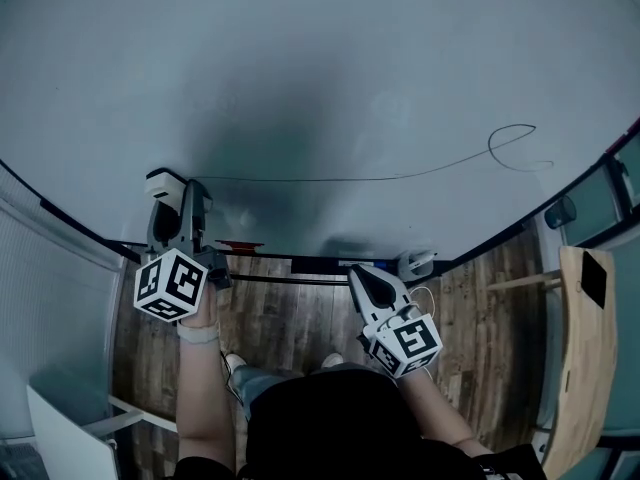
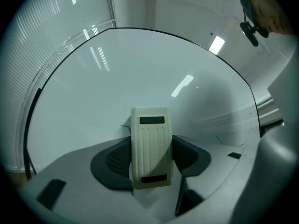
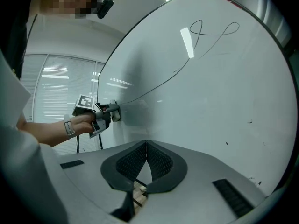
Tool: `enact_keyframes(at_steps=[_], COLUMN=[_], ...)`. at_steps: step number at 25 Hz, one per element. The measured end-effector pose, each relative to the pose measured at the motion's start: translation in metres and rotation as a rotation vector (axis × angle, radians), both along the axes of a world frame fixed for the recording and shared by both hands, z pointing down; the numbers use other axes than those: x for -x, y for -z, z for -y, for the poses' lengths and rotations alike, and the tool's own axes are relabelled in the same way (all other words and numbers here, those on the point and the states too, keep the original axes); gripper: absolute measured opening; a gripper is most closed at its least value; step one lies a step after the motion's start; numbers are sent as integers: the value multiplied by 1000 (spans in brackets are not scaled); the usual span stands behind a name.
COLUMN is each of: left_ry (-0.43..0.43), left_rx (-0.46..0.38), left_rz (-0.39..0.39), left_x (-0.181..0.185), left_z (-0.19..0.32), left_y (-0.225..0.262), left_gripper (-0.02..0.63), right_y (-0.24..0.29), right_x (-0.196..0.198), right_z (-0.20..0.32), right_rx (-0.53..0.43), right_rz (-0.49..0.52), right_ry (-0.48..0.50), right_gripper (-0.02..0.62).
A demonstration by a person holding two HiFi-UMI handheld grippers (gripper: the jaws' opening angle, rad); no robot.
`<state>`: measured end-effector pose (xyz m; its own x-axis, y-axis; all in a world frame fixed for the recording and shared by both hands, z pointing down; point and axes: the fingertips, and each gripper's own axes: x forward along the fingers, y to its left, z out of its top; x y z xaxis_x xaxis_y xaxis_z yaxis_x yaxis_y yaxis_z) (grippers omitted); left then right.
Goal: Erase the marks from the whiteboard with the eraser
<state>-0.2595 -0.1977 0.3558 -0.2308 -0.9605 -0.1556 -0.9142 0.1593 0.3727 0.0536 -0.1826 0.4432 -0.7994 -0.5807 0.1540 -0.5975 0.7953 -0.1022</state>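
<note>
The whiteboard (image 1: 320, 78) fills the upper part of the head view. A thin black line (image 1: 400, 176) runs across it from the left and ends in a loop (image 1: 512, 148) at the right; the same line (image 3: 154, 88) and loop (image 3: 212, 31) show in the right gripper view. My left gripper (image 1: 178, 213) is shut on the cream eraser (image 2: 150, 146), held against the board at the line's left end (image 1: 165, 183). My right gripper (image 1: 362, 278) hangs shut and empty below the board's lower edge, its jaws meeting tip to tip (image 3: 146, 143).
A black tray rail (image 1: 300, 265) runs under the board, with a small red item (image 1: 240, 244) and a white object (image 1: 417, 262) on it. A wooden chair back (image 1: 585, 348) stands at the right. The floor (image 1: 290, 318) is wood planks. Window blinds (image 2: 51, 27) lie left of the board.
</note>
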Motion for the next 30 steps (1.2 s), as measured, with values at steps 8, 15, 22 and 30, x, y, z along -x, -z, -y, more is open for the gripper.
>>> enact_keyframes(at_steps=[8,15,22,30], left_ry=[-35,-75,-153,-175], left_rx=[77,106,96,74], left_rz=[129,177,199,245], left_x=[-83,-104,-81,-74], left_z=[22,26,20,17], left_y=[7,13,17,18], left_gripper=[258,264,264,264], right_y=[0,-3,8,2], right_x=[-39,-49,1,30], right_z=[4,8,-2,-13], right_rx=[5,31,26,13], right_rz=[8,7,11,-2], right_ry=[-9,-65,-63,-102], right_gripper=[28,29,28,29])
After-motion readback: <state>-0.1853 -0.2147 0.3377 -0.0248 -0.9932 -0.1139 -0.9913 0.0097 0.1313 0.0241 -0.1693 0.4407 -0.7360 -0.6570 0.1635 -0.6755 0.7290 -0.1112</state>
